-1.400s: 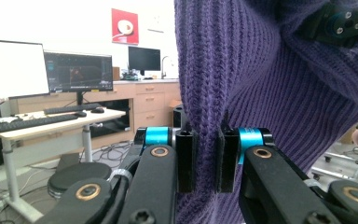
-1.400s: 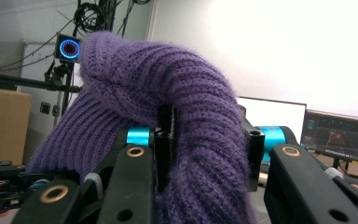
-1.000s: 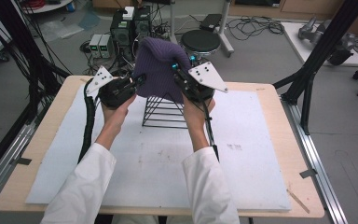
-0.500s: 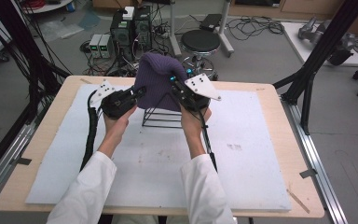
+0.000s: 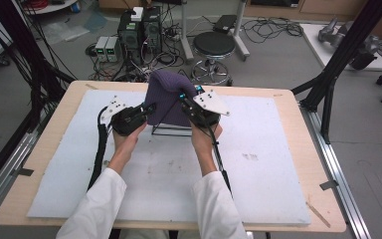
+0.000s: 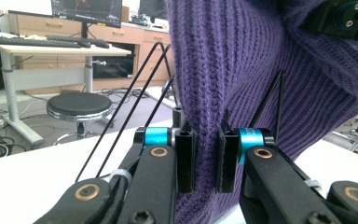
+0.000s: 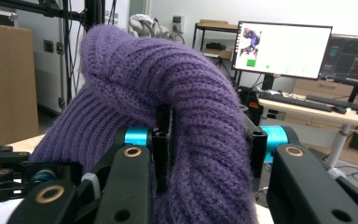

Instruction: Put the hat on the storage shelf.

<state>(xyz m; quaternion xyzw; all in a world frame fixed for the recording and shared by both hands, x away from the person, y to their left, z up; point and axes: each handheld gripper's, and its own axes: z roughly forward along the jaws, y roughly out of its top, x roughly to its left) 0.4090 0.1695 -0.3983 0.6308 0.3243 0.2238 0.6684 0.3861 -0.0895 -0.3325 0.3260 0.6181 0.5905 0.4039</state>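
At the upper middle of the high view, a purple knit hat (image 5: 166, 97) sits draped over a black wire rack (image 5: 171, 127) on the white mat (image 5: 278, 164). It looks mid-way through being pulled down; next, both hems want an even downward tug. The left gripper (image 6: 206, 161) and right gripper (image 7: 209, 149) each pinch its fabric. Crown points up, long axis vertical.

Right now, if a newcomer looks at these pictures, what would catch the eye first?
The purple knitted hat stands out first, draped over a black wire rack at the far middle of the white mat. Next come the two grippers on either side of it: the left gripper pinches a fold of the knit, and the right gripper grips a thick roll of it.
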